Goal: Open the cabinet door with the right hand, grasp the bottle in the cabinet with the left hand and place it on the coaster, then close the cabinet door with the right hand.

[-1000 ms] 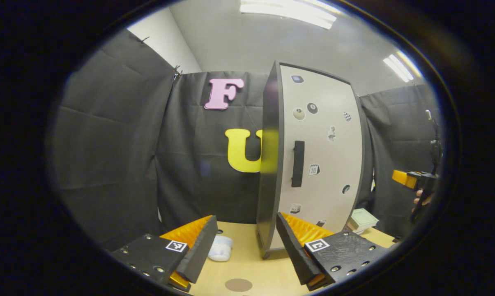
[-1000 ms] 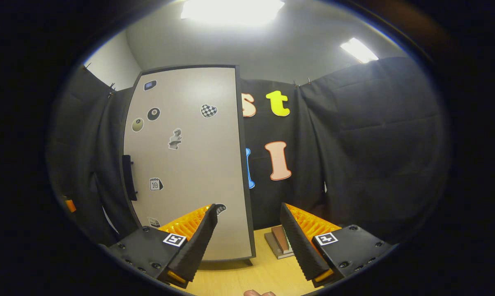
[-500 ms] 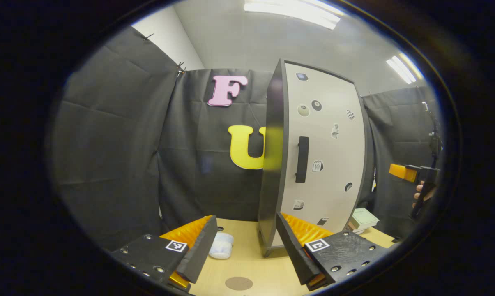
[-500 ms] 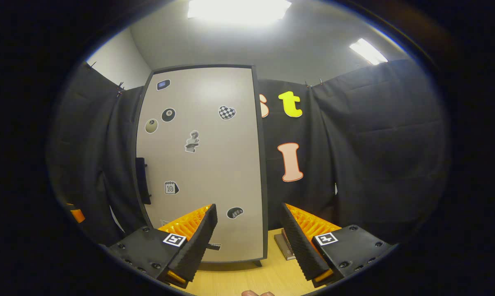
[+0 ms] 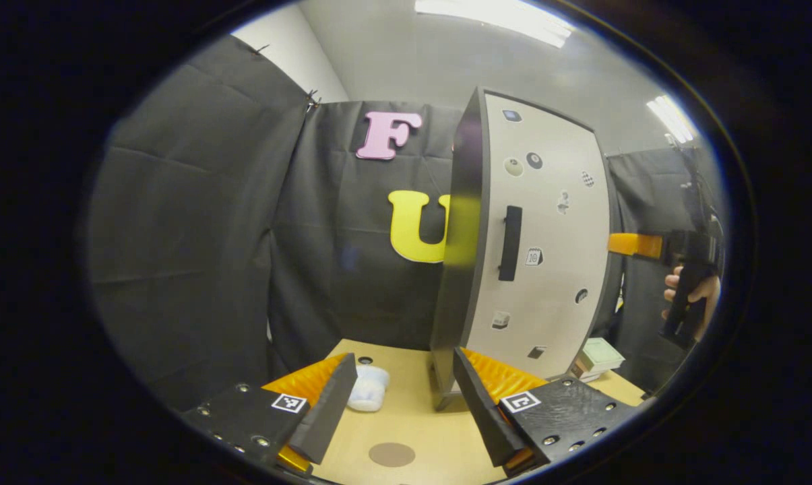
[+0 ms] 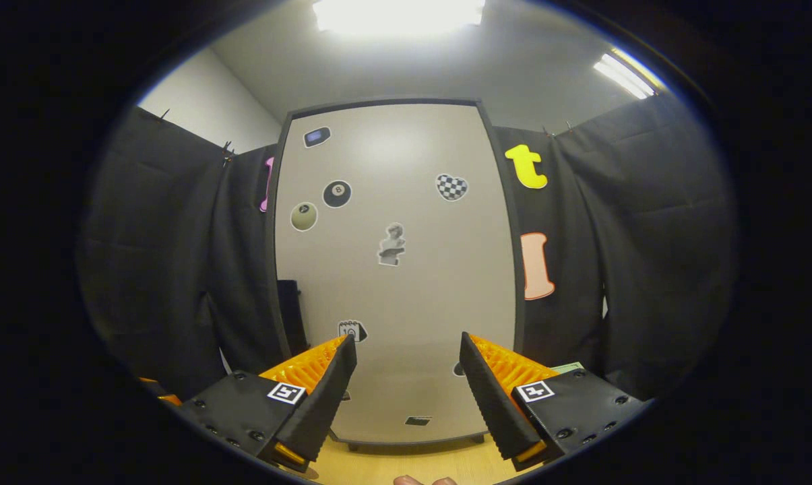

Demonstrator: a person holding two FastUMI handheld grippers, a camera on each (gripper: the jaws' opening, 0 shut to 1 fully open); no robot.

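On the tan table a closed cabinet stands; both tongs, left and right, gape empty.

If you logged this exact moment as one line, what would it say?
stage: before opening | door: shut | handle: untouched | right gripper: open, facing door | left gripper: open, above coaster

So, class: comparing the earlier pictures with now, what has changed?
The right gripper has swung to face the cabinet door squarely; in the left gripper view it has risen beside the door. Nothing was grasped. The door stays shut, both grippers open, the coaster bare.
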